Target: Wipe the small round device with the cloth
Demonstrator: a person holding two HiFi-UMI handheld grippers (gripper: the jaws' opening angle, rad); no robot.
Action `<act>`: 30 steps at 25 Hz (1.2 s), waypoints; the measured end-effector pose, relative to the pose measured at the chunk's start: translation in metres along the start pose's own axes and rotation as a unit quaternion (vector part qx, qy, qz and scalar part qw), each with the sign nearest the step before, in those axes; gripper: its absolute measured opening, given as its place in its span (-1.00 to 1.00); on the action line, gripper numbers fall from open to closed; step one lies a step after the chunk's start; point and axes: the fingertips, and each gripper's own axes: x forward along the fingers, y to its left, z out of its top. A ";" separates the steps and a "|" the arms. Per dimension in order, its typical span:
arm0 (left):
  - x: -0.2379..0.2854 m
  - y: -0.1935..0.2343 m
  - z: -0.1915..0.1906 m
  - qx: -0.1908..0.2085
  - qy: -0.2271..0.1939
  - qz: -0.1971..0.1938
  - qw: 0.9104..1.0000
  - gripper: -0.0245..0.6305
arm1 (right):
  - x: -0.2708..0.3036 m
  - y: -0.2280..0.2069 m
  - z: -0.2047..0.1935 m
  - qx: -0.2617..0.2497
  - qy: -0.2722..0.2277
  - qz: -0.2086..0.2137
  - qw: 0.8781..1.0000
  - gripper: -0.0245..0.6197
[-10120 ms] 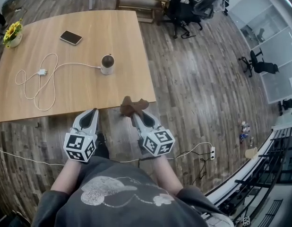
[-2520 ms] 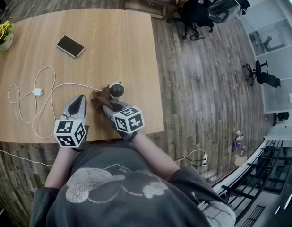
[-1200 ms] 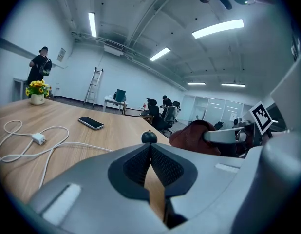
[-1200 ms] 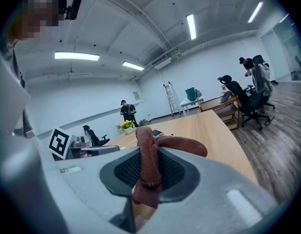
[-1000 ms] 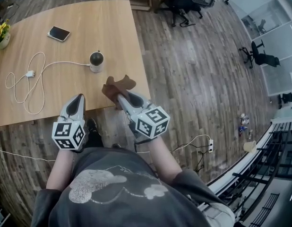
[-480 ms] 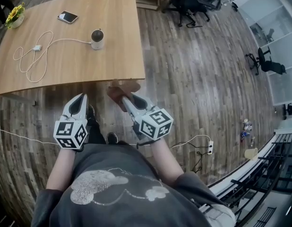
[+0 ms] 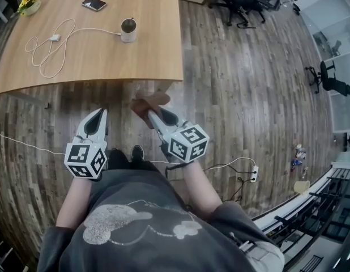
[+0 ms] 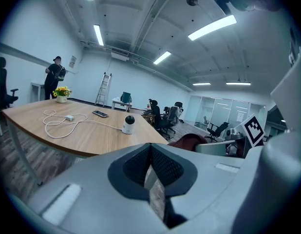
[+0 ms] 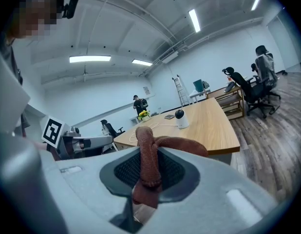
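You stand back from the counter (image 7: pixel 107 55), right tongs (image 7: pixel 154 113) clamped on the brown cloth (image 7: pixel 148 102), left tongs (image 7: pixel 101 113) closed on nothing. The small round device (image 7: pixel 128 29) sits near the counter's right edge, well apart from the cloth. Wiping looks not under way; next you must step in. Only the right gripper view shows the cloth pinched between the pads.

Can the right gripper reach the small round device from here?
Probably not. The right gripper, shut on the cloth, hangs over the floor short of the table edge, and the small round device stands farther in.
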 end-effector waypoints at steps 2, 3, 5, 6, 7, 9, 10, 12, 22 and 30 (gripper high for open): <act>-0.004 -0.001 -0.003 -0.005 0.002 -0.002 1.000 -0.87 | 0.000 0.003 -0.003 0.005 0.000 -0.003 1.000 -0.73; -0.006 -0.001 -0.004 -0.007 0.001 -0.004 1.000 -0.87 | 0.000 0.005 -0.003 0.006 -0.001 -0.004 1.000 -0.73; -0.008 -0.003 -0.002 -0.007 -0.002 -0.011 1.000 -0.87 | 0.001 0.010 -0.001 0.005 -0.006 -0.005 1.000 -0.73; -0.010 -0.004 -0.001 -0.005 -0.004 -0.016 1.000 -0.87 | 0.002 0.012 0.001 0.003 -0.008 -0.007 1.000 -0.73; -0.011 -0.005 0.001 -0.003 -0.006 -0.022 1.000 -0.87 | 0.002 0.015 0.002 0.001 -0.010 -0.010 1.000 -0.73; -0.016 -0.007 0.004 0.001 -0.008 -0.034 0.999 -0.87 | 0.003 0.022 0.004 -0.001 -0.016 -0.018 1.000 -0.73; -0.020 -0.008 0.005 0.004 -0.009 -0.041 0.999 -0.87 | 0.002 0.026 0.005 0.000 -0.020 -0.021 1.000 -0.73; -0.028 -0.010 0.005 0.008 -0.010 -0.053 0.999 -0.87 | -0.001 0.033 0.004 0.003 -0.027 -0.029 0.999 -0.73; -0.061 0.001 -0.007 -0.001 -0.011 -0.076 0.997 -0.87 | -0.017 0.068 -0.015 -0.004 -0.030 -0.066 0.997 -0.74; -0.075 -0.010 -0.015 0.005 -0.012 -0.100 0.995 -0.87 | -0.042 0.076 -0.031 -0.002 -0.033 -0.097 0.995 -0.74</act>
